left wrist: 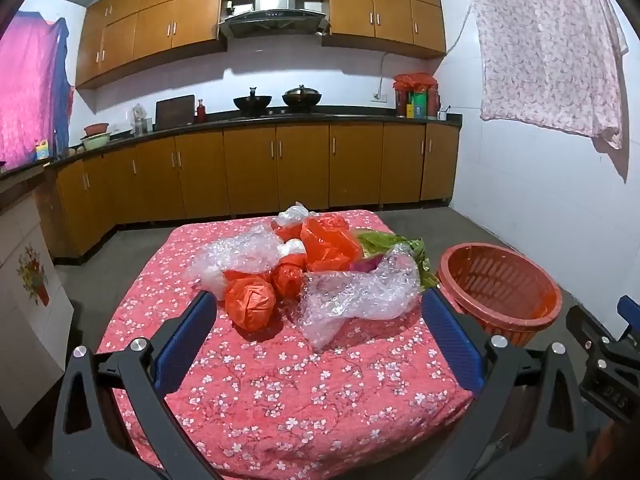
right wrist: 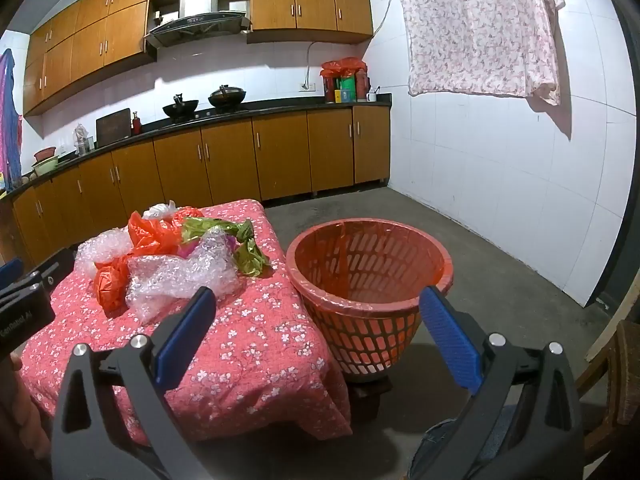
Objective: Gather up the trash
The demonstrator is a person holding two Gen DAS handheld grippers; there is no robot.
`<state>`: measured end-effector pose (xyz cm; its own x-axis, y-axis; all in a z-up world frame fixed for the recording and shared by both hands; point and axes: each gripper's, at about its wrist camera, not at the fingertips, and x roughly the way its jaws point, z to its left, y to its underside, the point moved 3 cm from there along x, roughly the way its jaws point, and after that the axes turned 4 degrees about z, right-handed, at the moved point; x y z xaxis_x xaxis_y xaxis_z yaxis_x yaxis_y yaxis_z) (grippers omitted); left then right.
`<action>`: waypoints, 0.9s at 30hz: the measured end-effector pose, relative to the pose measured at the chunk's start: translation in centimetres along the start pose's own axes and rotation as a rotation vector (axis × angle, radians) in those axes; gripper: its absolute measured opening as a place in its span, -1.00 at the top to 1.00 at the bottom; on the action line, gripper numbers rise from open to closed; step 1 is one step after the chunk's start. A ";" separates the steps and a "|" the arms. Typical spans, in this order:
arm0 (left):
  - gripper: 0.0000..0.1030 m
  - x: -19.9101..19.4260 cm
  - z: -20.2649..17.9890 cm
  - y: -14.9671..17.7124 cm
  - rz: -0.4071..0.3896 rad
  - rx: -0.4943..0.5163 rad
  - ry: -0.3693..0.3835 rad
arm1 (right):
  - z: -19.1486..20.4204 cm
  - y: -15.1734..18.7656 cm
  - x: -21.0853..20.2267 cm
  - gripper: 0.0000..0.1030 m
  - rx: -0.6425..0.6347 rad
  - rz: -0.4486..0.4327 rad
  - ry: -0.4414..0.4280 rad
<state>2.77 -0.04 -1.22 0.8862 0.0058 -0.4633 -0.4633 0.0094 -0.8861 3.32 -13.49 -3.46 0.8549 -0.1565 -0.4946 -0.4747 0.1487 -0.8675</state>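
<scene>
Plastic trash heap: bubble wrap, orange bag balls, green wrapper, on the table left of the basket. Light, soft, slippery; likely best pinched at a crumpled fold. Left gripper and right gripper both spread wide, empty.

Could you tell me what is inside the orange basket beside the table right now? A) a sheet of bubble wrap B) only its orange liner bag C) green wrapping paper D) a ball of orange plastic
B: the right wrist view looks into the orange basket and shows only its liner; the bubble wrap and other trash lie on the table.
</scene>
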 end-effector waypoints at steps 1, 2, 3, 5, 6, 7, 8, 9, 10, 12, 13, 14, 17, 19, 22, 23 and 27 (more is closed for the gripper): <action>-0.97 0.0 0.0 0.0 0.001 -0.001 0.000 | 0.0 0.0 0.0 -0.92 -0.001 0.000 0.000; -0.97 0.1 0.1 0.0 0.002 -0.003 0.001 | 0.0 0.0 0.0 -0.92 -0.002 0.000 0.001; -0.97 0.0 -0.1 0.0 -0.004 0.009 -0.004 | 0.0 0.0 0.0 -0.92 -0.001 0.000 0.001; -0.97 0.0 0.0 0.0 -0.004 0.006 -0.004 | 0.0 0.0 0.0 -0.92 0.001 -0.001 0.001; -0.97 0.0 0.0 -0.1 -0.004 0.005 -0.004 | 0.0 0.0 0.0 -0.92 0.002 -0.001 0.001; -0.97 0.0 0.0 -0.1 -0.004 0.004 -0.004 | 0.0 0.0 0.0 -0.92 0.003 -0.001 0.001; -0.97 0.0 0.0 -0.1 -0.003 0.002 -0.003 | 0.0 0.0 0.0 -0.92 0.003 -0.001 0.001; -0.97 0.0 0.0 -0.1 -0.002 0.002 -0.002 | 0.0 0.0 0.0 -0.92 0.003 -0.001 0.001; -0.96 0.0 0.0 0.0 -0.006 0.006 -0.005 | 0.0 -0.1 0.0 -0.92 0.002 -0.001 0.001; -0.96 0.0 0.0 0.0 -0.006 0.005 -0.004 | 0.0 0.0 0.0 -0.92 0.000 -0.002 0.000; -0.96 -0.1 0.0 0.0 -0.005 0.005 -0.003 | 0.0 0.0 0.0 -0.92 0.000 -0.002 0.000; -0.96 -0.1 -0.1 0.0 -0.005 0.006 -0.002 | 0.0 0.0 0.0 -0.92 0.000 -0.001 0.000; -0.96 0.0 0.1 0.0 -0.005 0.006 -0.003 | 0.0 0.0 0.0 -0.92 0.000 -0.002 0.000; -0.96 0.0 0.1 0.0 -0.006 0.003 -0.002 | 0.0 0.0 0.0 -0.92 0.000 -0.002 0.000; -0.96 0.0 0.1 0.0 -0.005 0.004 -0.004 | 0.0 -0.1 0.0 -0.92 0.000 -0.002 -0.001; -0.96 0.0 0.1 0.0 -0.005 0.004 -0.004 | 0.0 -0.1 0.0 -0.92 0.000 -0.002 -0.001; -0.97 0.0 0.1 0.0 -0.005 0.003 -0.003 | -0.1 -0.1 0.0 -0.92 0.001 -0.002 0.000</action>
<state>2.74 0.04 -1.21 0.8883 0.0090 -0.4591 -0.4592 0.0129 -0.8882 3.34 -13.56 -3.36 0.8557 -0.1570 -0.4930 -0.4730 0.1489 -0.8684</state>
